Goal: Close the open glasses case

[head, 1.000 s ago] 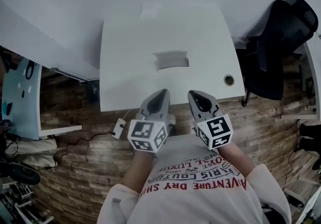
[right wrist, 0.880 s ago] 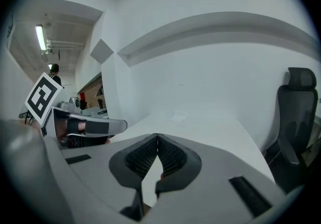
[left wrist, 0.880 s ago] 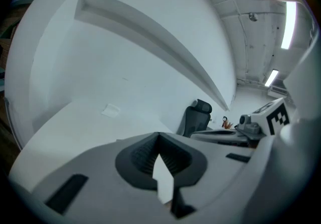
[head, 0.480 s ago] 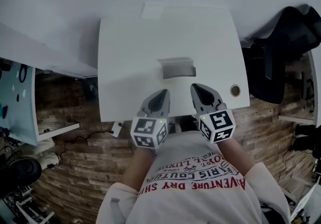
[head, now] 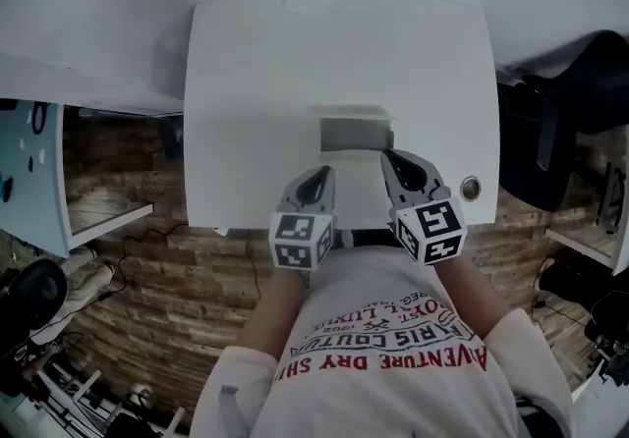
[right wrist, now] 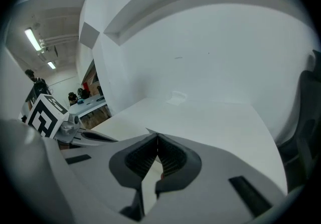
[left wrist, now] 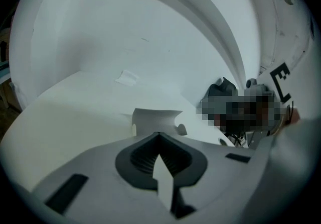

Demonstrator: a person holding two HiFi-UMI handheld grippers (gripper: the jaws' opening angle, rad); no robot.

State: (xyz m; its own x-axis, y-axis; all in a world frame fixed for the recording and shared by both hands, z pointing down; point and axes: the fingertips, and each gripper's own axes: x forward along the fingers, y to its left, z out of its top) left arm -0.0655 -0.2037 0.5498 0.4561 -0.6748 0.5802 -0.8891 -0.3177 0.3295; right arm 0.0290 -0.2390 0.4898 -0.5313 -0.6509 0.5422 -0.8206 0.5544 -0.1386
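Both tools have closed in on the glasses case (head: 354, 132) since a second ago. Then they hung over the bench's (head: 246, 82) near edge with the case well ahead of them; now both reach over the white top, and the bench fills more of the head view. The case has kept its place, open near the middle of the bench toward the near edge, its grey inside showing and its lid raised on the far side.

The left tool (head: 319, 174) has its jaws pressed together with nothing between them. It sits just short of the case and to its left, and in its own view the case (left wrist: 155, 120) stands just beyond the closed tips (left wrist: 159, 135). The right tool (head: 390, 156) is likewise shut tight and empty, as its own view shows (right wrist: 157, 136). Its tip lies at the case's near right corner, possibly touching it, though the head view is too coarse to settle that.

A round cable grommet (head: 471, 189) sits just right of the right tool, and a black chair (head: 575, 122) stands beyond the bench's right edge.
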